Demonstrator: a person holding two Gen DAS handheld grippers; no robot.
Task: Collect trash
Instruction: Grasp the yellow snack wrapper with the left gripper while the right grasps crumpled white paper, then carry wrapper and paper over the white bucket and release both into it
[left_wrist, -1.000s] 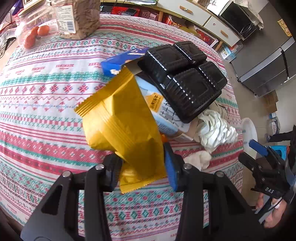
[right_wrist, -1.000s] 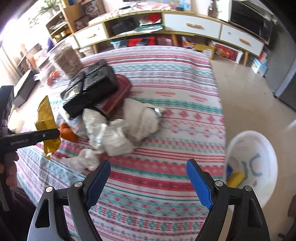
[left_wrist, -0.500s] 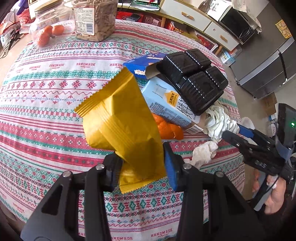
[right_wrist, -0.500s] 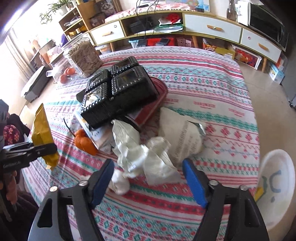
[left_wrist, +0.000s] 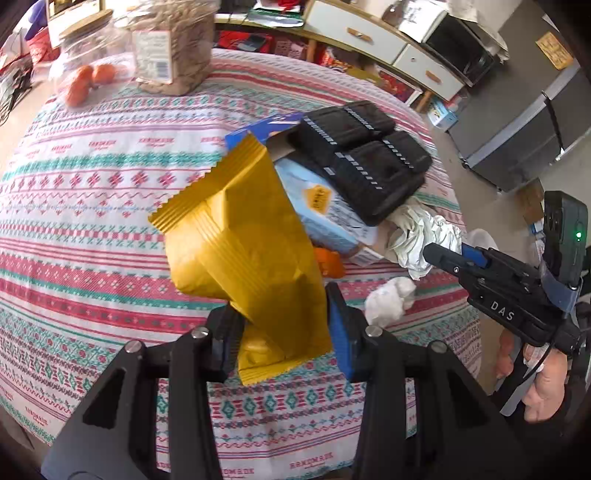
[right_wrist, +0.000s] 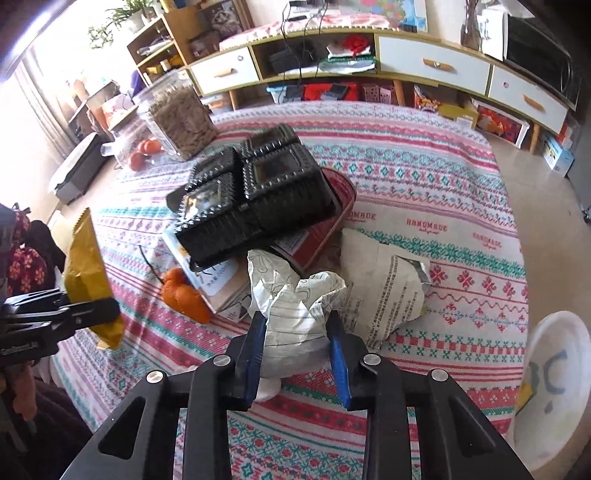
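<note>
Repeating "HANDMADE", the tablecloth underlies right fingers closing on crumpled paper; left fingers grip yellow wrapper.

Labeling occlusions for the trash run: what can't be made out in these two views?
- Left wrist view: the yellow wrapper in the left claw hides part of the orange peel.
- Right wrist view: the black tray covers most of the red package.
- White bin: cut by the frame edge; contents blurred.
</note>
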